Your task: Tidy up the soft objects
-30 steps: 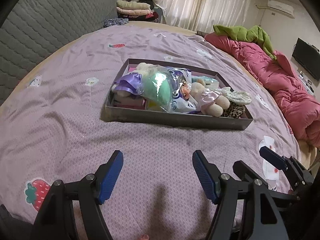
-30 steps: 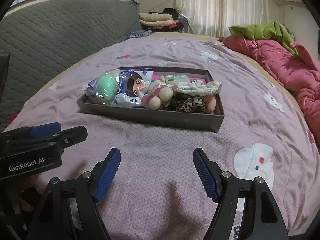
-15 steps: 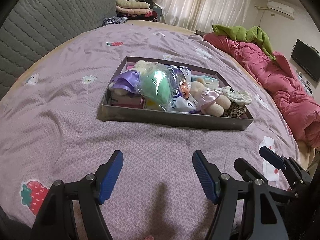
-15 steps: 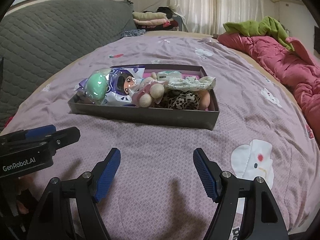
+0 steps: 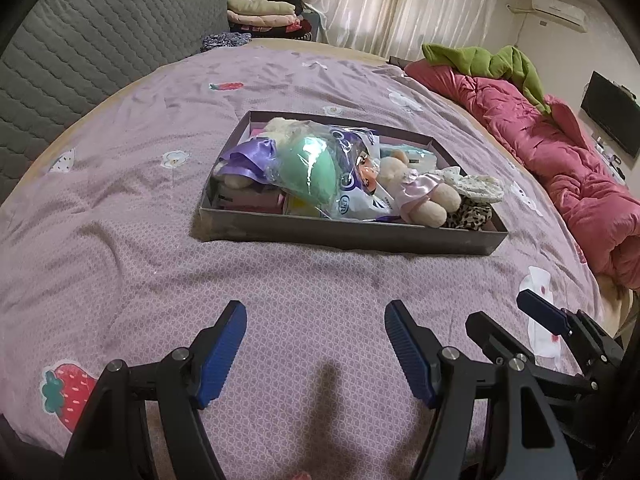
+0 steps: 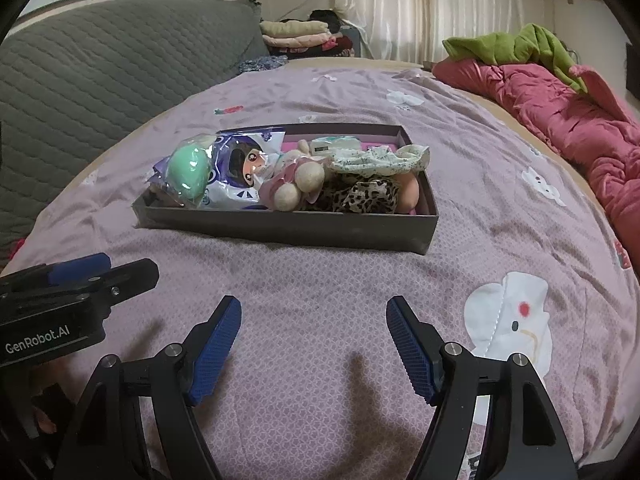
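A shallow dark box (image 5: 352,236) (image 6: 288,228) rests in the middle of the purple bedspread, filled with soft things: a mint-green plush in a clear bag (image 5: 310,170) (image 6: 188,172), a packaged doll (image 6: 248,160), a cream teddy in a pink dress (image 5: 420,192) (image 6: 296,184), leopard-print fabric (image 6: 360,198) and a floral cloth (image 6: 380,158). My left gripper (image 5: 316,344) hovers open over bare bedspread in front of the box, nothing between its fingers. My right gripper (image 6: 314,340) is likewise open and empty, beside the left one.
A pink quilt (image 5: 560,152) with a green garment (image 5: 488,60) lies along the right side. A grey quilted headboard (image 6: 100,80) rises at the left. Folded clothes (image 5: 264,12) are stacked at the back by the curtains.
Both views have shifted slightly, so the box sits a little nearer and lower in frame. Both grippers stay open and empty.
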Motion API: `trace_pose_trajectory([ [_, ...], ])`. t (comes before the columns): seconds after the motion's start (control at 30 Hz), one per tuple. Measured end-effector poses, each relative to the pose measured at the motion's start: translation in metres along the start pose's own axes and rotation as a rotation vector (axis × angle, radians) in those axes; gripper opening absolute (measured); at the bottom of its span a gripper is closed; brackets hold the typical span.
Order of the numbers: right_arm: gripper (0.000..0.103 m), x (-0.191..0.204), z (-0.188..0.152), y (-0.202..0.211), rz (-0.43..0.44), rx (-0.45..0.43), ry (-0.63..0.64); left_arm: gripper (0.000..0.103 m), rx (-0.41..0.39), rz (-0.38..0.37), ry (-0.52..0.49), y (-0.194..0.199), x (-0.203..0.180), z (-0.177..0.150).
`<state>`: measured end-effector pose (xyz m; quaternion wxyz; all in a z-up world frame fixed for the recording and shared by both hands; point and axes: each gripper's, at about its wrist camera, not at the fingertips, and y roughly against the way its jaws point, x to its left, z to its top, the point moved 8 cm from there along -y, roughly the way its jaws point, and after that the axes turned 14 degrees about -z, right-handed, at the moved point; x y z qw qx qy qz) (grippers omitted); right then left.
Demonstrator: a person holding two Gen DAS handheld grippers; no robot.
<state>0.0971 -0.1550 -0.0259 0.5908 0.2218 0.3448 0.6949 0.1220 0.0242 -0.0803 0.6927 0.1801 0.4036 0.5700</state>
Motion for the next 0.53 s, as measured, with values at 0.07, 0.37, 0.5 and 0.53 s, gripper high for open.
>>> trace_pose_trajectory([
  [0.07, 0.076, 0.0002, -0.0002, -0.0004, 0.003, 0.004, 0.001, 0.071, 0.000, 0.003, -0.002, 0.0002, 0.0001, 0.0000],
  [0.37, 0.076, 0.0008, -0.0024, -0.0006, -0.001, 0.005, 0.003, 0.071, 0.004, 0.015, -0.007, -0.0001, 0.0017, -0.0004],
  [0.5, 0.076, 0.0008, -0.0028, -0.0011, -0.008, 0.006, 0.010, 0.071, 0.007, 0.014, -0.005, 0.0004, 0.0024, -0.0011],
  [0.53, 0.076, 0.0014, -0.0027, -0.0015, -0.009, 0.007, 0.011, 0.071, 0.008, 0.013, -0.003, 0.0006, 0.0031, -0.0013],
])
